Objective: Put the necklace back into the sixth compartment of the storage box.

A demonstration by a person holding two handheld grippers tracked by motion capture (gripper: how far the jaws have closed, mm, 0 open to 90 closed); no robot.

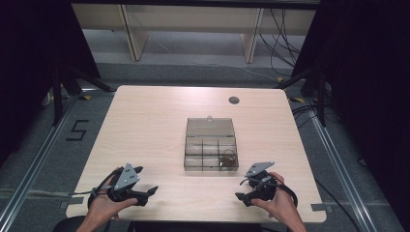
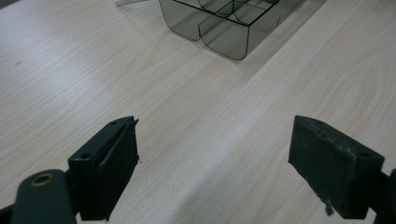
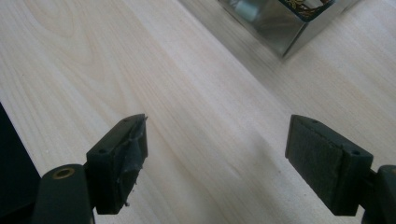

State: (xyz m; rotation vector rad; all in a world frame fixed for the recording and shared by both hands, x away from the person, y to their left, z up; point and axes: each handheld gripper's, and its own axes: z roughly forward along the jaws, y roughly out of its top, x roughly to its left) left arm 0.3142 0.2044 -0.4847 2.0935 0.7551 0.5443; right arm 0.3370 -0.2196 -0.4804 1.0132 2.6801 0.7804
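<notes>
A pale wooden table (image 1: 145, 125) carries one open, smoky clear compartment box (image 1: 211, 145).

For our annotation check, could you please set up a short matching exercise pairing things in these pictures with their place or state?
Things:
1. left gripper
2. right gripper
3. clear box
4. round hole

Place or state:
A. middle of the table, lid open
B. far edge of the table, right of centre
C. open, near edge, left of the box
D. open, near edge, right of the box

Pairs: 1-C, 2-D, 3-A, 4-B.
</notes>
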